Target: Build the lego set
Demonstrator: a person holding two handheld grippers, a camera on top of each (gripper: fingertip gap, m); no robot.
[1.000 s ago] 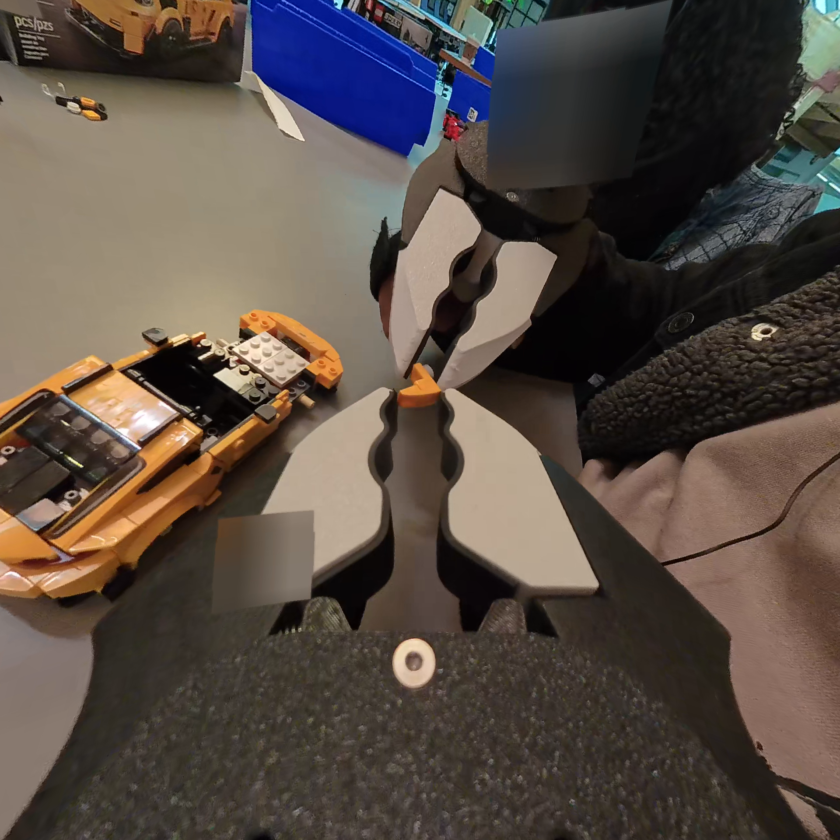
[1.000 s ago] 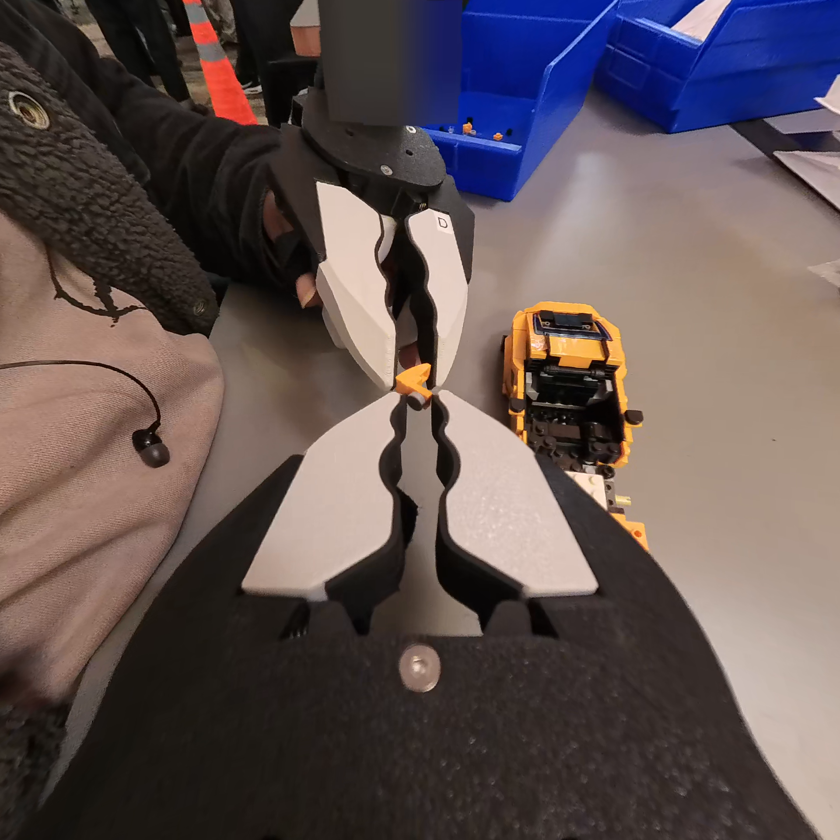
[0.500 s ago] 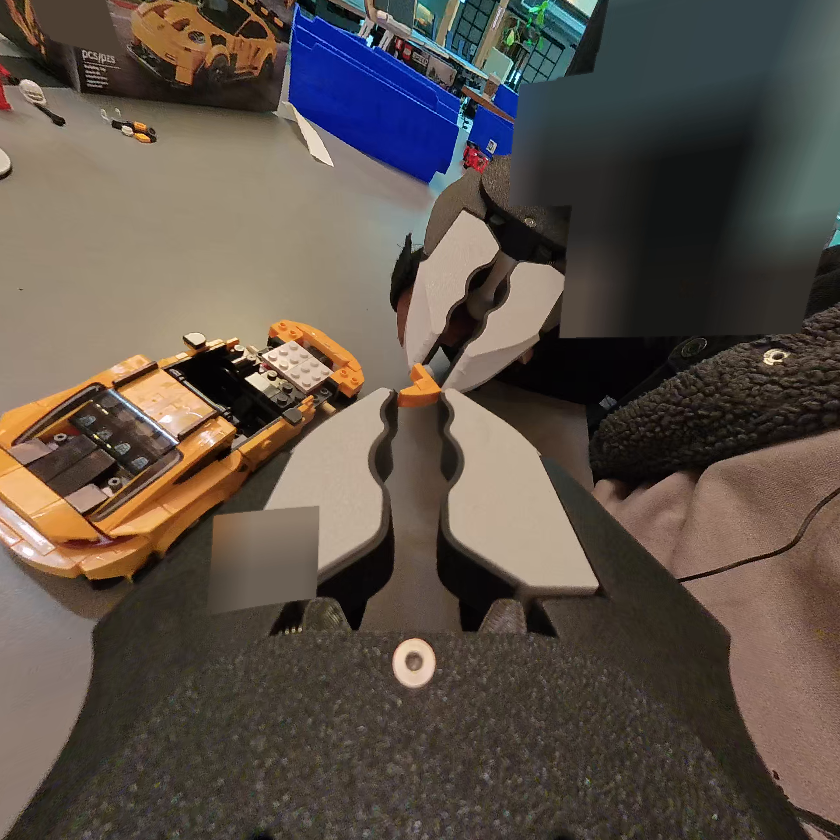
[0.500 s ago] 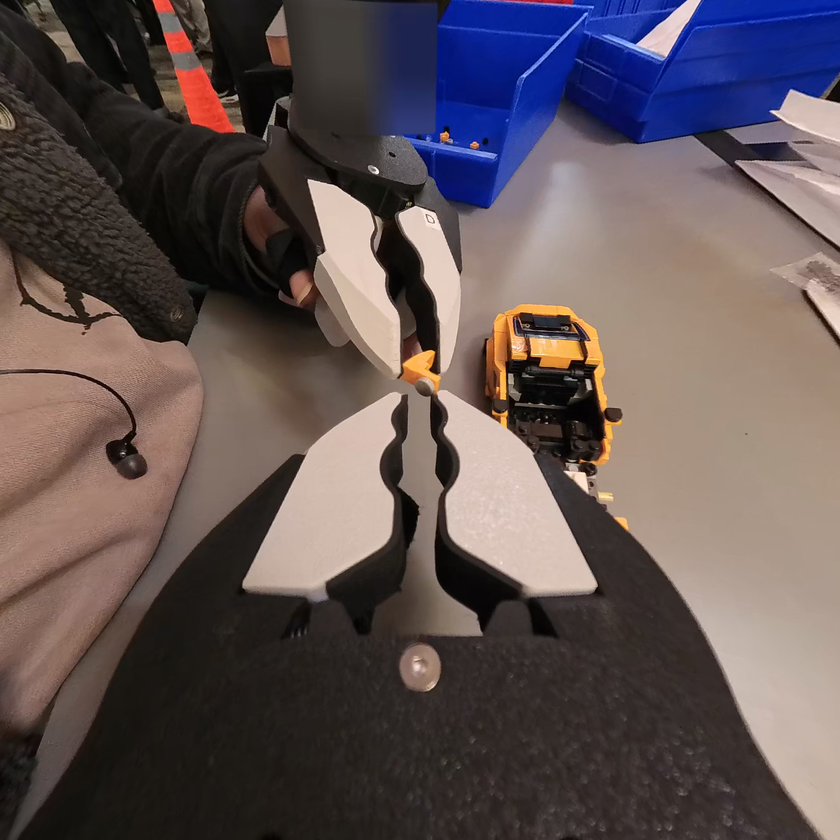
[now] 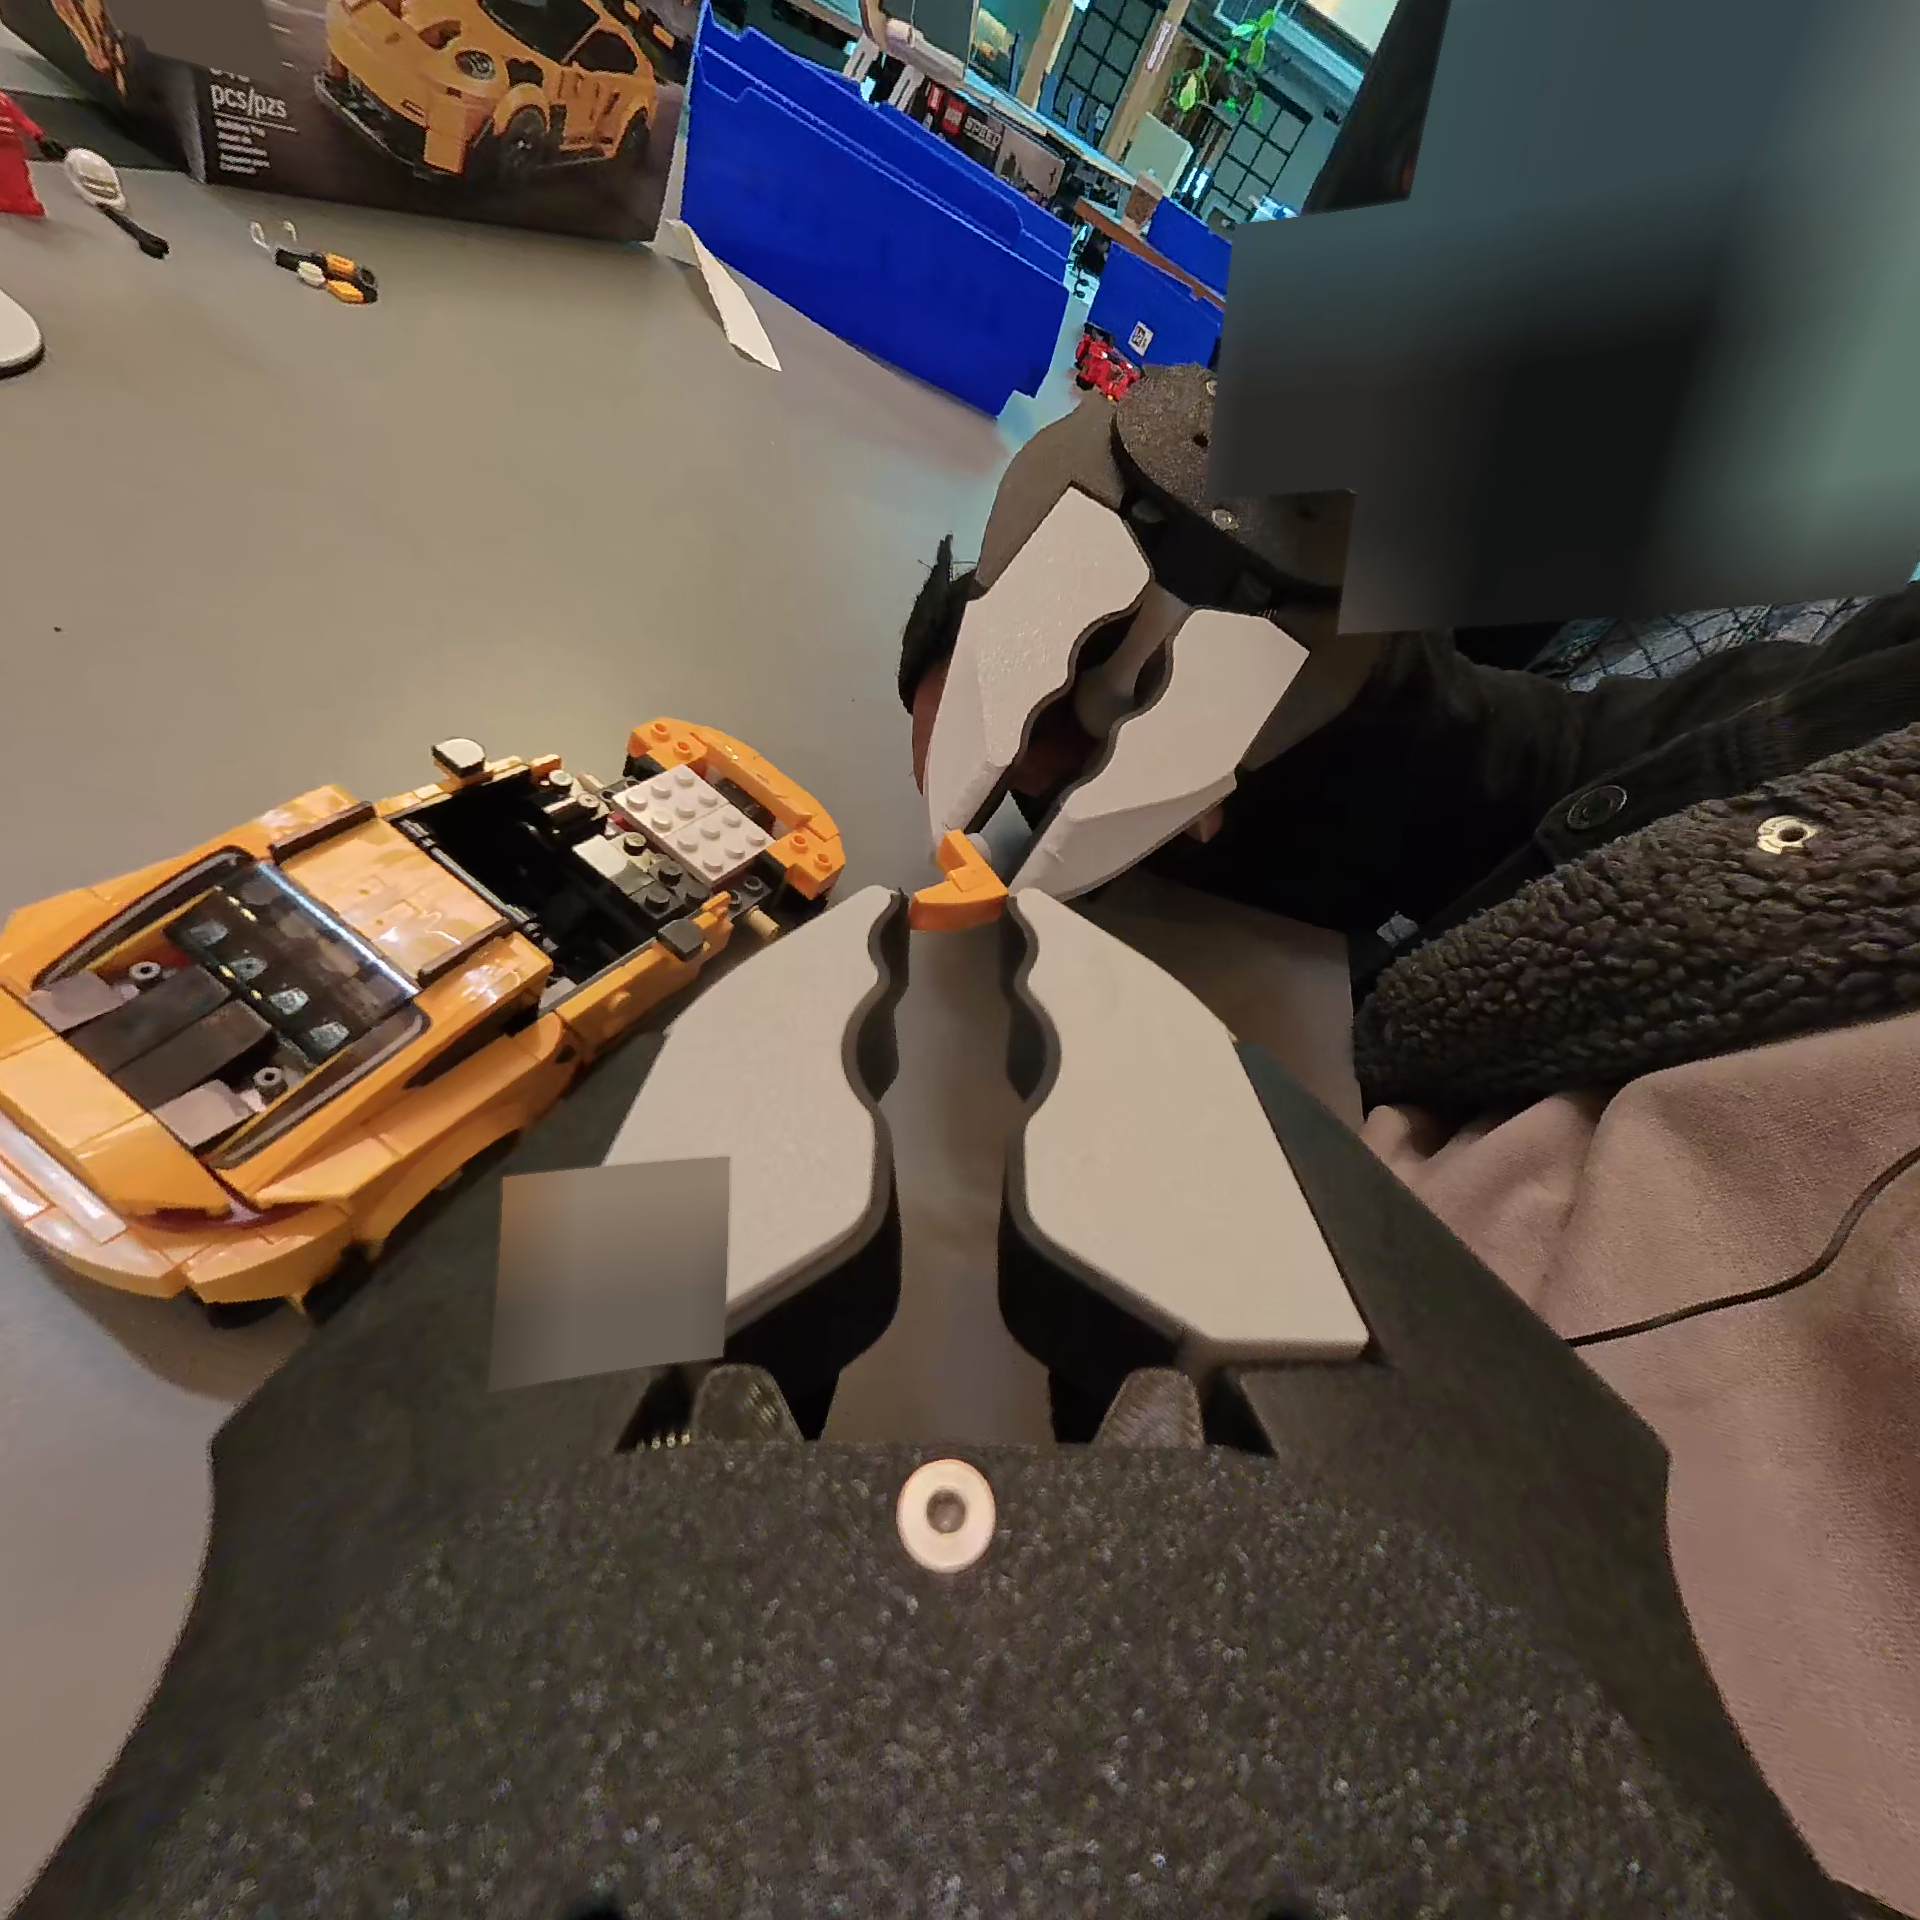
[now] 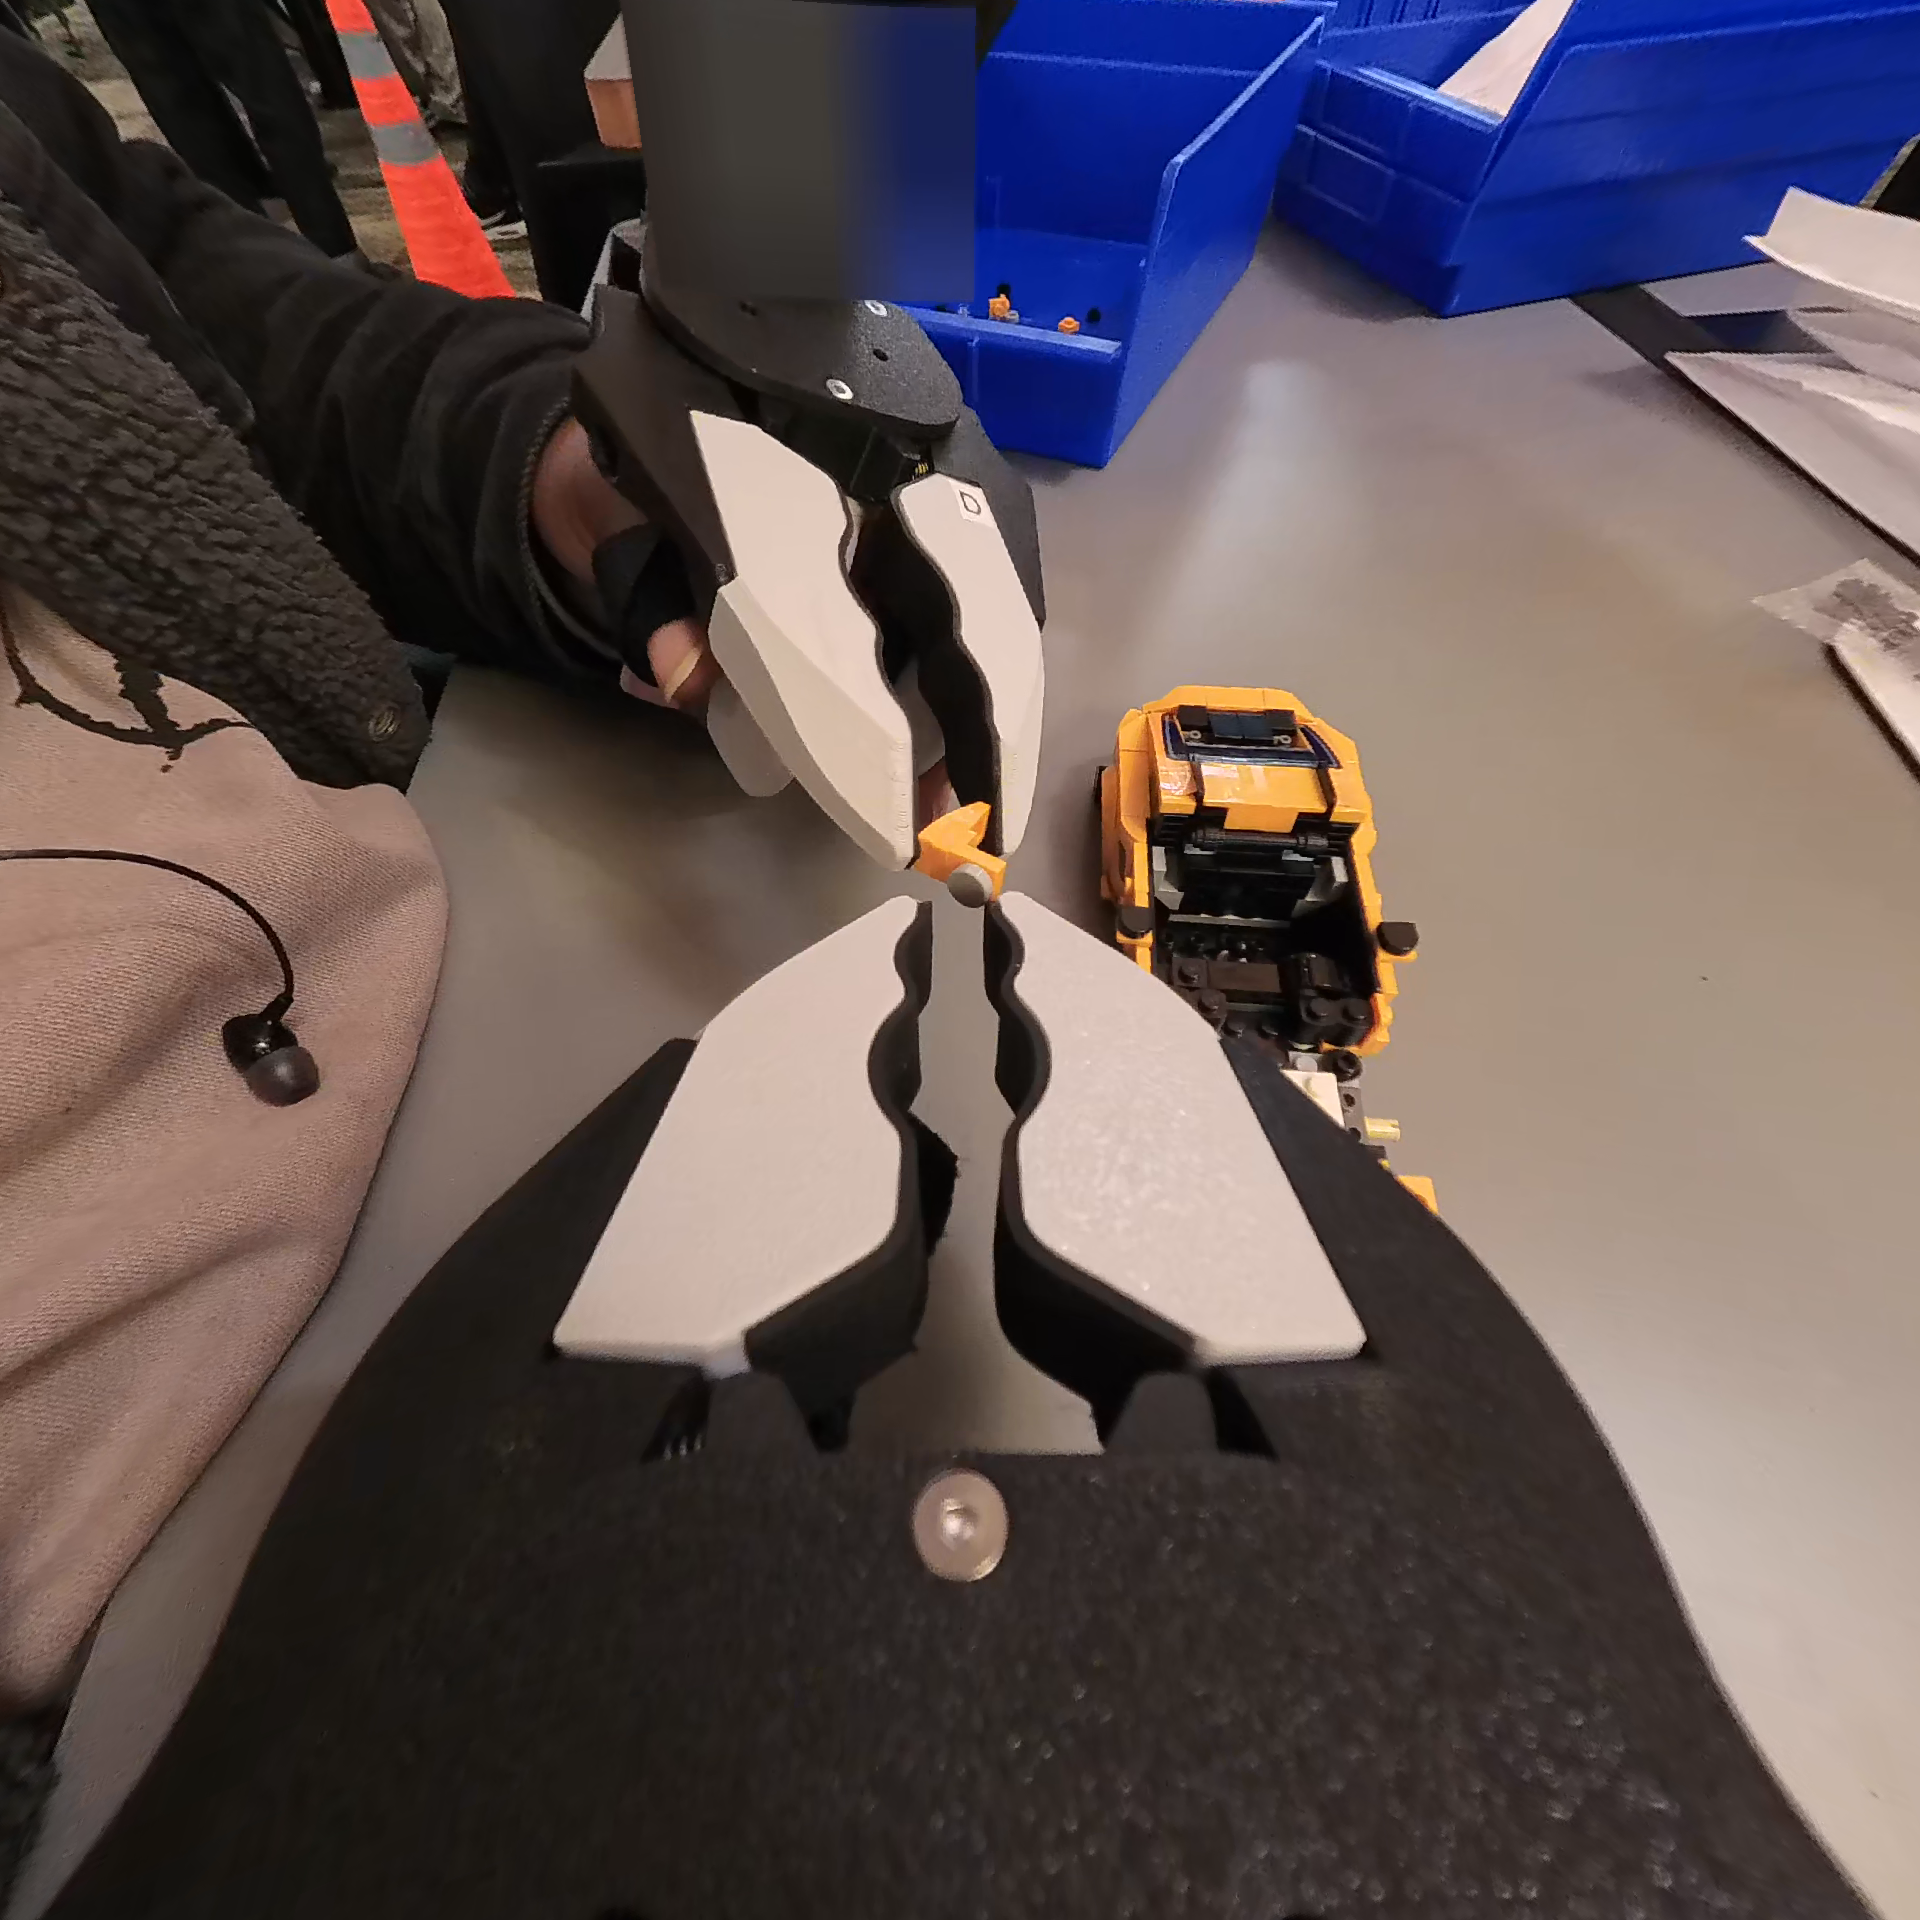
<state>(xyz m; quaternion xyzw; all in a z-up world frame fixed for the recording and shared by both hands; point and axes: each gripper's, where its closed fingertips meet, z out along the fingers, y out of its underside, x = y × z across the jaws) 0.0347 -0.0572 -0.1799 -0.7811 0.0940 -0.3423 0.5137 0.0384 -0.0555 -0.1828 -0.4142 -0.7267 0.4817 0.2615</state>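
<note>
My left gripper (image 5: pixel 956 900) is shut on a small orange lego piece (image 5: pixel 961 894), held above the grey table near the person's body. In the right wrist view the piece (image 6: pixel 951 831) shows between the left gripper's fingertips (image 6: pixel 894 821), with a grey round pin (image 6: pixel 969 885) on its near side. My right gripper (image 6: pixel 956 906) faces it tip to tip with its jaws a narrow gap apart, and the pin sits at their mouth, not clamped. The partly built orange car (image 5: pixel 312 997) lies on the table to the left, and it also shows in the right wrist view (image 6: pixel 1247 862).
Blue bins (image 5: pixel 862 229) (image 6: pixel 1070 260) stand at the back of the table (image 5: pixel 468 499). The set's box (image 5: pixel 436 104) and small loose parts (image 5: pixel 322 270) lie far left. Paper sheets and bags (image 6: pixel 1849 364) lie at the right. The person's torso (image 6: pixel 156 987) is close behind both grippers.
The grey pin, which sat between my right fingertips a second ago, now lies just at their ends. The left gripper still holds the orange piece. Both grippers shifted slightly over the table.
</note>
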